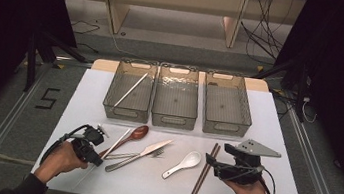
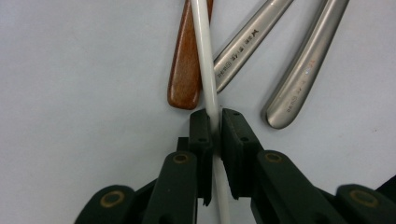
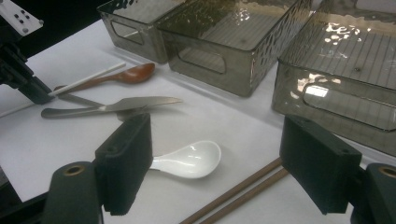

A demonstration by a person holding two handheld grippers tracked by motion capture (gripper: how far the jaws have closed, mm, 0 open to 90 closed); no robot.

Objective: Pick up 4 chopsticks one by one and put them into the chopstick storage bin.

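Where the left gripper (image 2: 214,122) is closed on it, a slim white chopstick (image 2: 204,60) is seen: smooth, round, plain, clamped between both pads and running straight ahead of the jaws over a brown wooden spoon handle (image 2: 183,70). Small stamped lettering is noted on two steel handles (image 2: 243,44) just beside; it cannot be read. The right gripper (image 3: 217,163) is held open, its jaws wide apart.

Both claws are black: left claw (image 1: 99,159), right claw (image 1: 208,161) topped by a grey three-cornered plate (image 1: 255,148); brass-ringed pivots, black cables, dark sleeve (image 1: 27,188).
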